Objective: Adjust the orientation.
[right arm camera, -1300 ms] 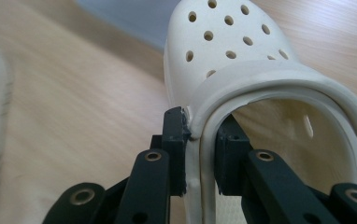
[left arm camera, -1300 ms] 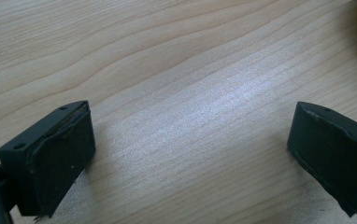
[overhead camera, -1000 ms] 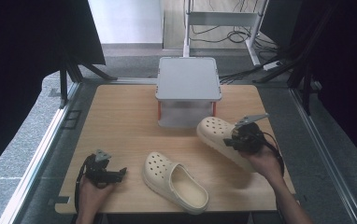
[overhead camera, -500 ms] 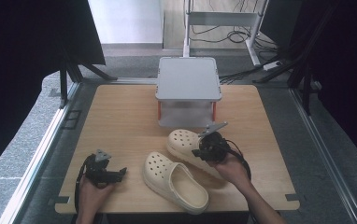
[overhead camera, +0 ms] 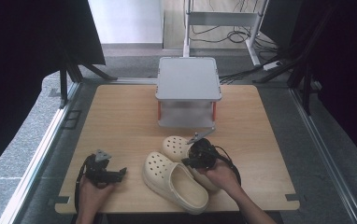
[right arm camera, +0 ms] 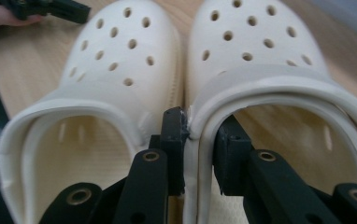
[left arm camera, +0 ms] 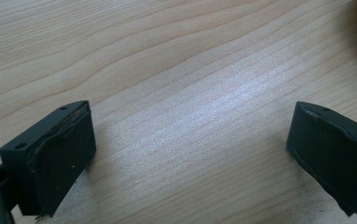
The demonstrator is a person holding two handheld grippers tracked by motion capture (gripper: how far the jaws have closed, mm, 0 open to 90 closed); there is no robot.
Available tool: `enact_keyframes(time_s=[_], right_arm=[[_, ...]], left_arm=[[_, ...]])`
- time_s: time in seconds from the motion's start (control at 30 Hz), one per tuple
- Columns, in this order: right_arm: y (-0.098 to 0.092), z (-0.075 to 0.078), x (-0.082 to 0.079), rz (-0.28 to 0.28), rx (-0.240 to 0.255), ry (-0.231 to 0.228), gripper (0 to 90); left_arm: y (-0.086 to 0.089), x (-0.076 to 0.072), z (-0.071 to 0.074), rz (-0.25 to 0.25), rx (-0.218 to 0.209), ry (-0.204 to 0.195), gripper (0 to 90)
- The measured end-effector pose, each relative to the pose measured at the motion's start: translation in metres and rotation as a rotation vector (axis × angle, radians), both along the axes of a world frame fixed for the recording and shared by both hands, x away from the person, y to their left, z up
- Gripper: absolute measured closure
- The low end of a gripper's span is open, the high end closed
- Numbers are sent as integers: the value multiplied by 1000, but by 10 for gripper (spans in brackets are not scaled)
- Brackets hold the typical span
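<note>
Right hand-held gripper (right arm camera: 199, 140): clamped on the inner side wall of a cream clog (overhead camera: 186, 150).
Held clog sits on the surface (overhead camera: 120, 116), touching its mate (overhead camera: 174, 181), which lies at 9 o'clock from the grip; both long axes run parallel, toes toward 12. Left hand-held gripper (left arm camera: 190, 149): jaws wide apart, nothing between, well apart from the pair. Grey shelf unit (overhead camera: 188, 78) beyond.

Left gripper (overhead camera: 116, 173) jaws wide — right gripper (overhead camera: 189, 161) clamped.
</note>
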State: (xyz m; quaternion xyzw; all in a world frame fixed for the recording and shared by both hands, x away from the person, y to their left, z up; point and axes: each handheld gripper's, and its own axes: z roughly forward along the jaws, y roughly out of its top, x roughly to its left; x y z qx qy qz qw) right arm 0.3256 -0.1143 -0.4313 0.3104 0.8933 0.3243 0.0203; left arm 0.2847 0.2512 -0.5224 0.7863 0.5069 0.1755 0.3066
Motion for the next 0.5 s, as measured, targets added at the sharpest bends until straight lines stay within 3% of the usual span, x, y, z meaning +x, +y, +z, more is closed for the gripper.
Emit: enact_keyframes(time_s=[0.13,0.27,0.33,0.43,0.5], right_arm=[[-2,-4,3,4,9,22,683],[-10,2,5,8,18,-17,502],[-17,7,5,23,40,-2,423],[-25,12,2,40,7,-35,343],[-30,14,0,51,18,-39,309]], left_arm=[[0,0,0,0,0,-1,12],[0,0,0,0,0,0,12],[0,0,0,0,0,0,12],[0,0,0,0,0,0,12],[0,0,0,0,0,0,12]])
